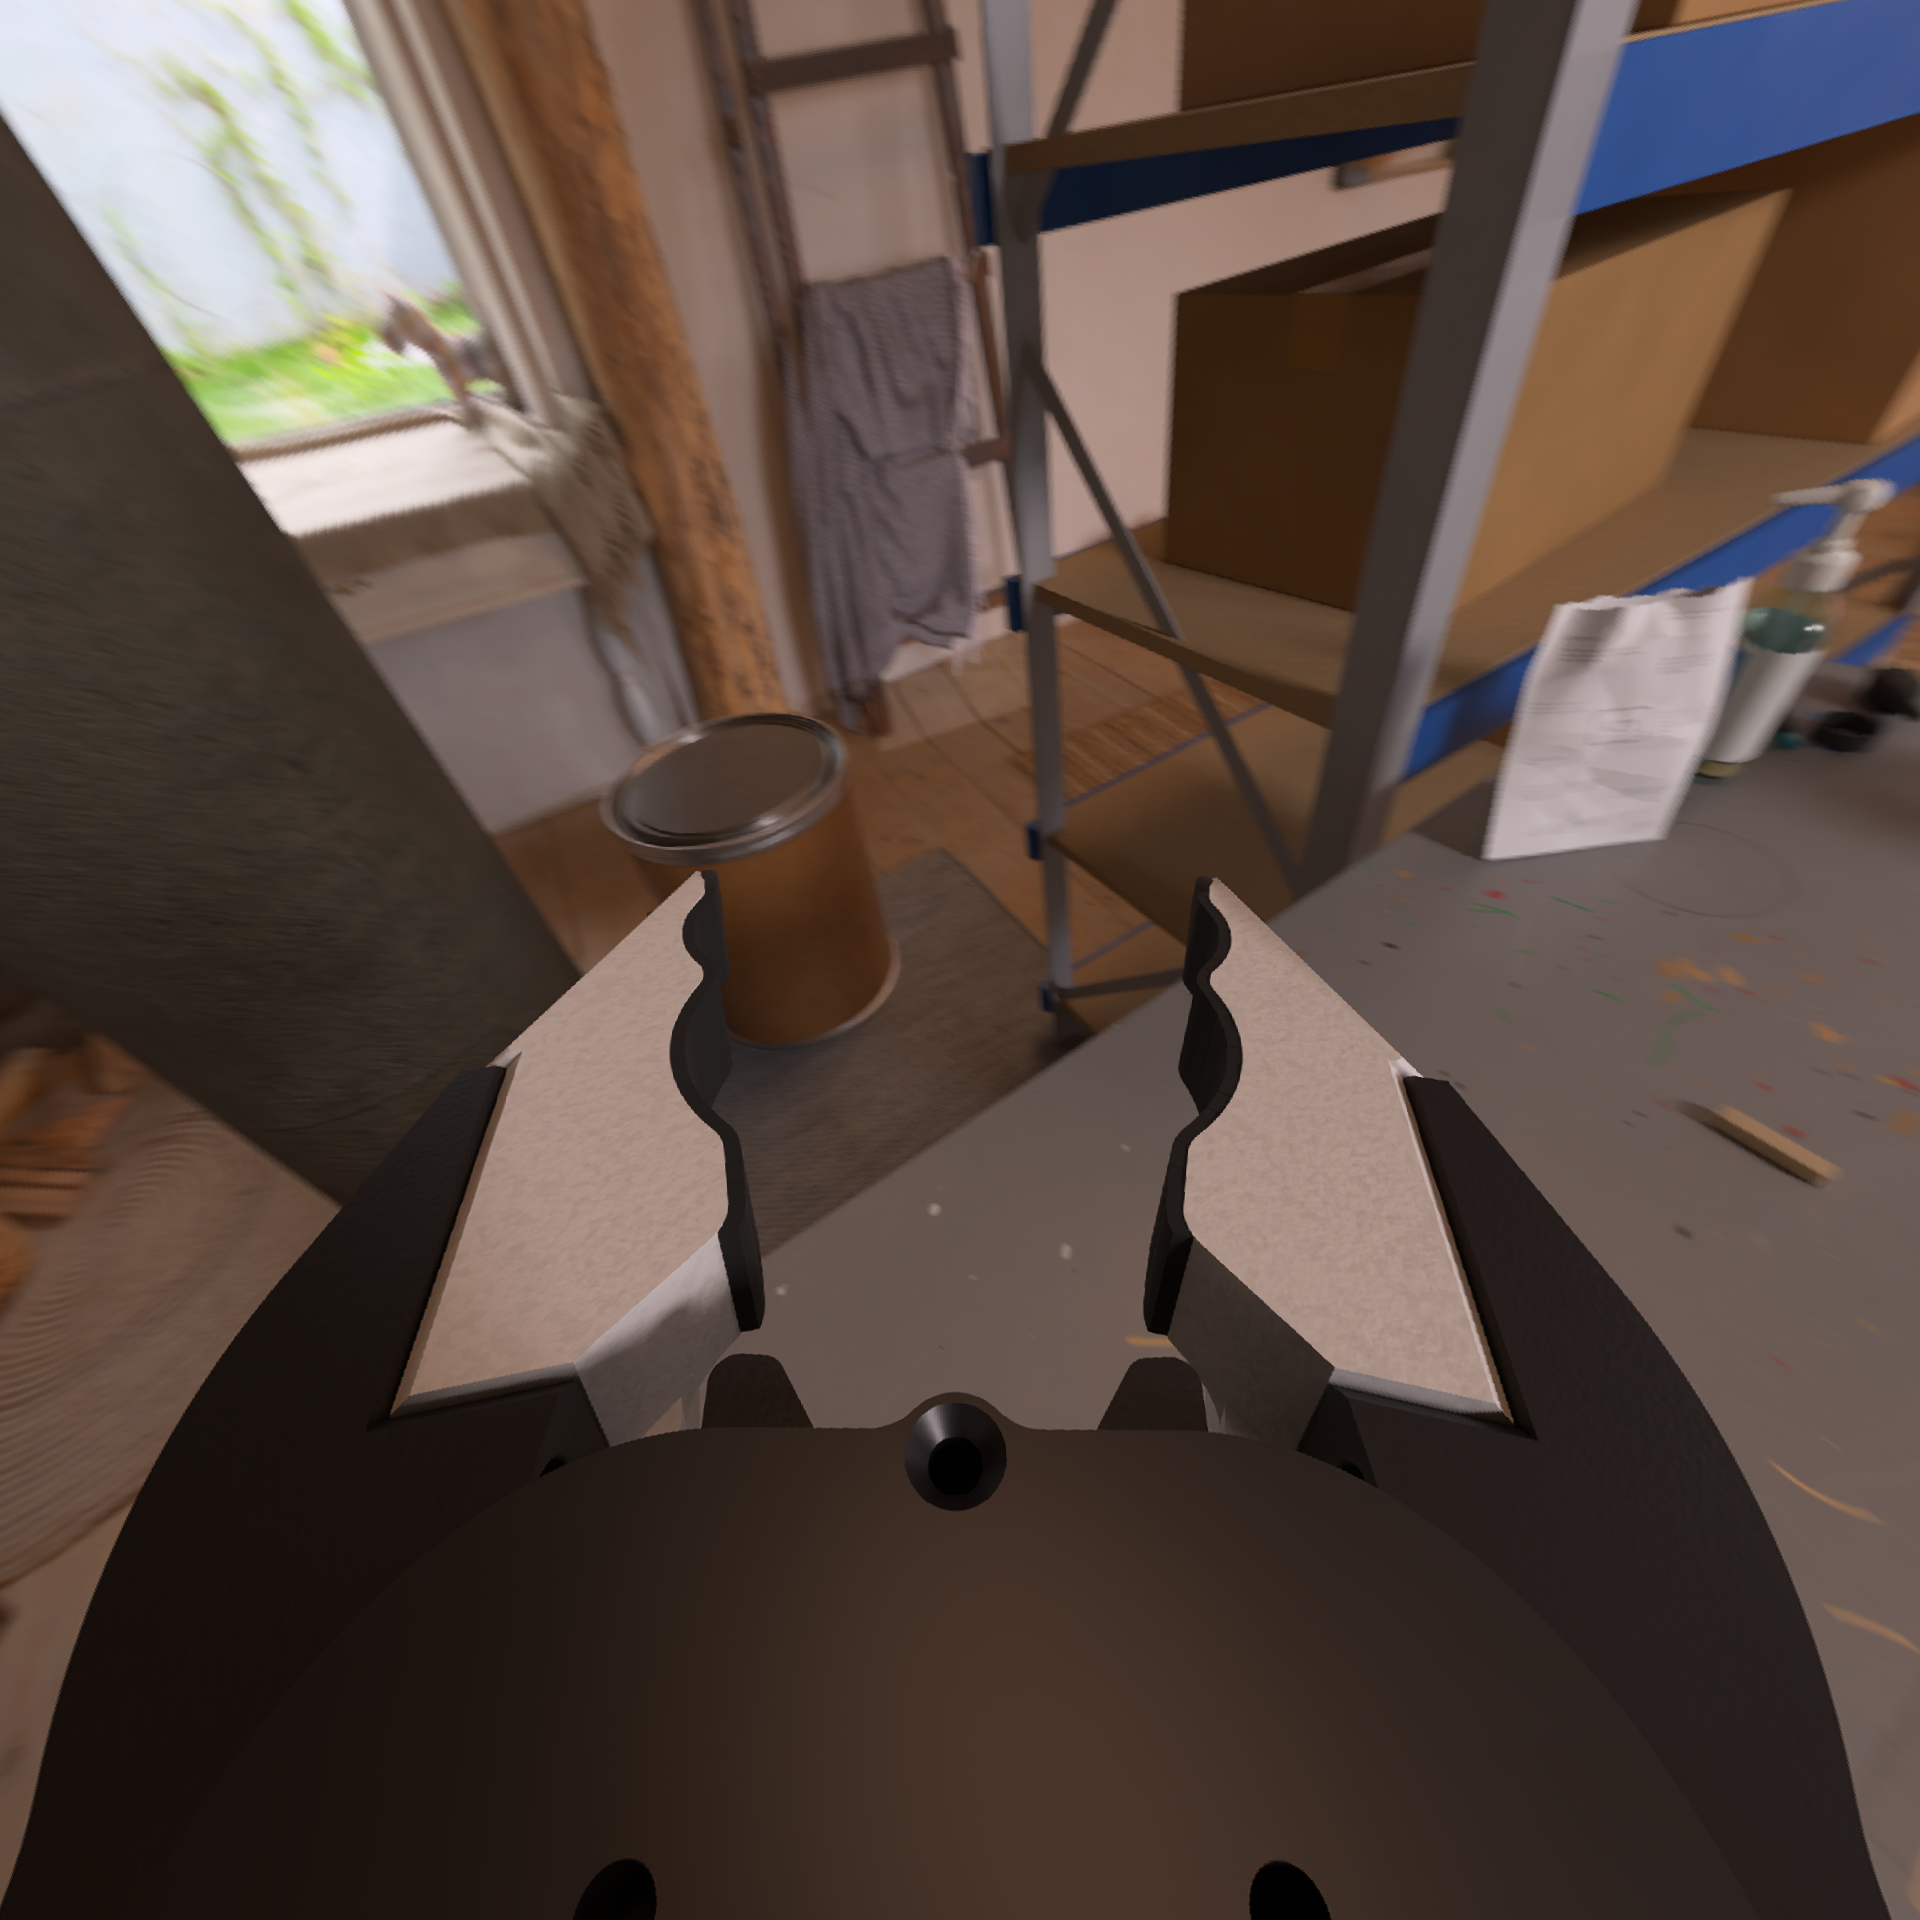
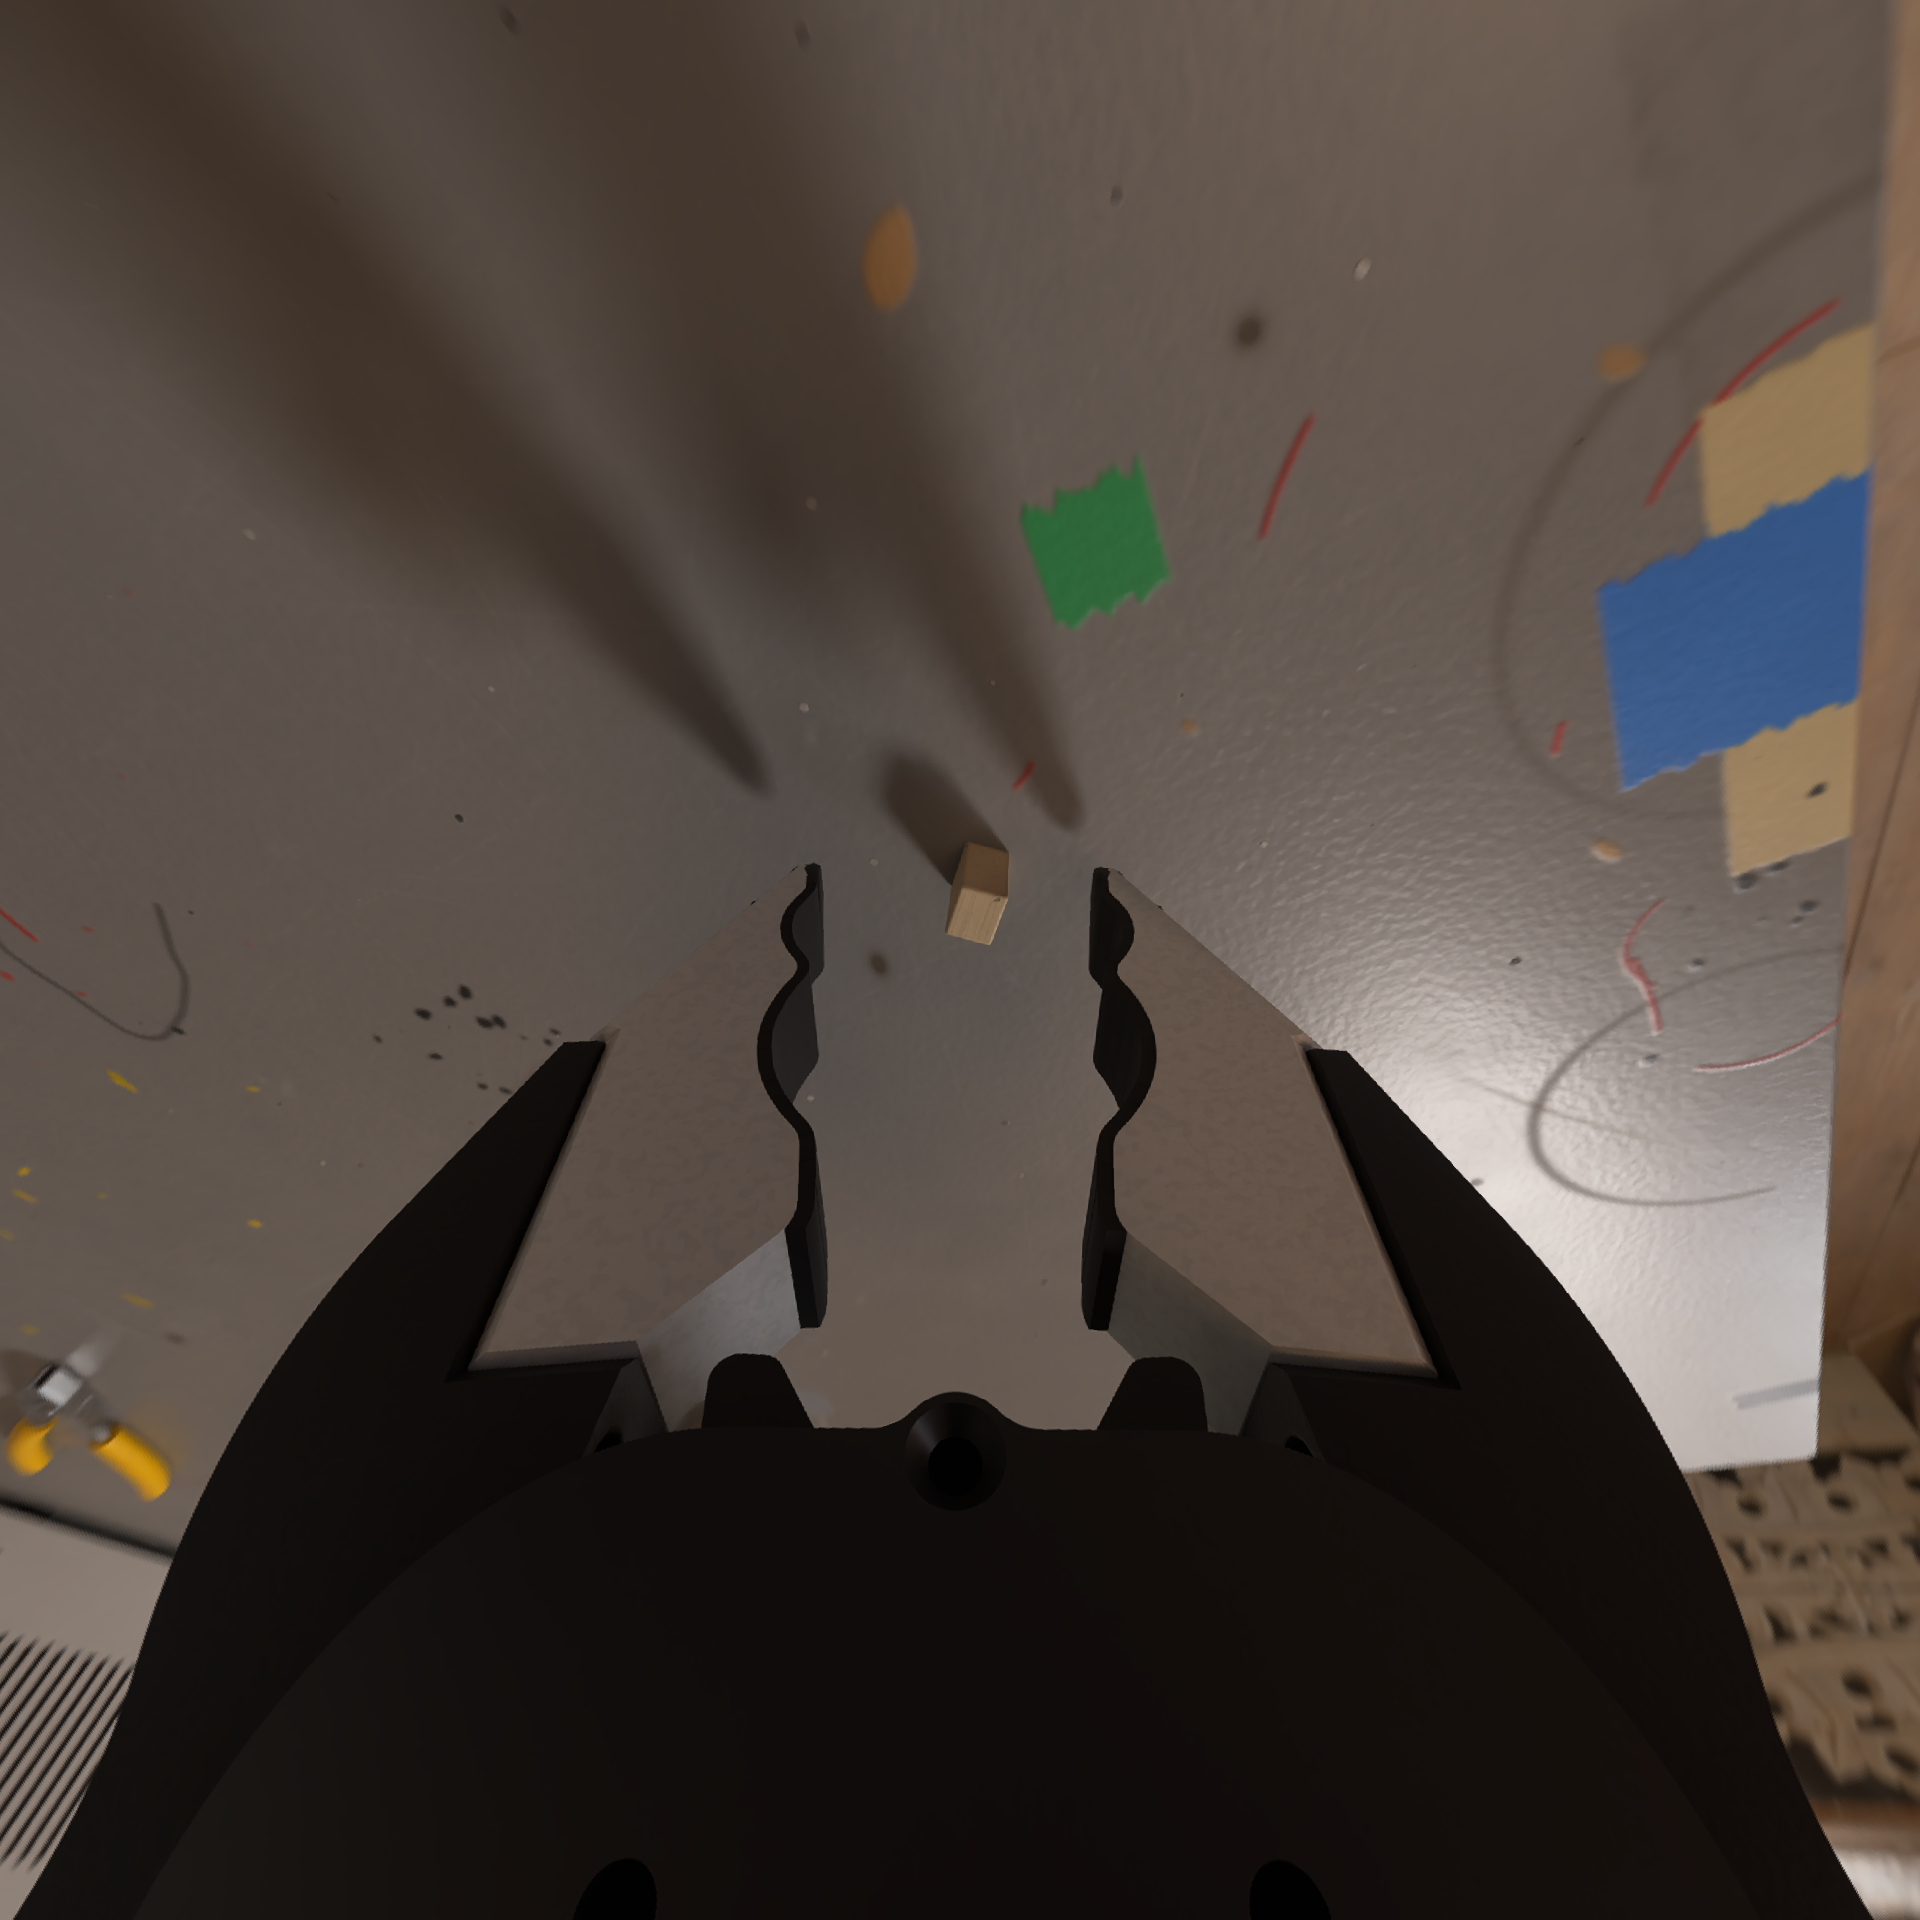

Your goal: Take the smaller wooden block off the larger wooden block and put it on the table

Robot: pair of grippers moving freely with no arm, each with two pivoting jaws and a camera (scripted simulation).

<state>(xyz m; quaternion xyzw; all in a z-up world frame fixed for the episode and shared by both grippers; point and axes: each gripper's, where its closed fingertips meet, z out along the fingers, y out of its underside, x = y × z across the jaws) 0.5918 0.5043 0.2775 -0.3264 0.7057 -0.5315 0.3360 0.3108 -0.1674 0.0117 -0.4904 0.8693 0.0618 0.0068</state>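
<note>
In the right wrist view a small pale wooden block (image 2: pixel 978 894) lies on the grey table (image 2: pixel 520 623), just beyond and between my fingertips. My right gripper (image 2: pixel 954 878) is open and empty above it, looking down at the table. The larger wooden block is not in view. In the left wrist view my left gripper (image 1: pixel 954 894) is open and empty, held over the table's corner (image 1: pixel 1351 1039) and looking out into the room.
Green (image 2: pixel 1096 542), blue (image 2: pixel 1730 665) and tan tape patches mark the table. A yellow-handled tool (image 2: pixel 83 1439) lies at the left edge. A thin wooden stick (image 1: pixel 1761 1141), a paper sheet (image 1: pixel 1605 722), a metal shelf rack (image 1: pixel 1455 416) and a lidded drum (image 1: pixel 769 873) show in the left wrist view.
</note>
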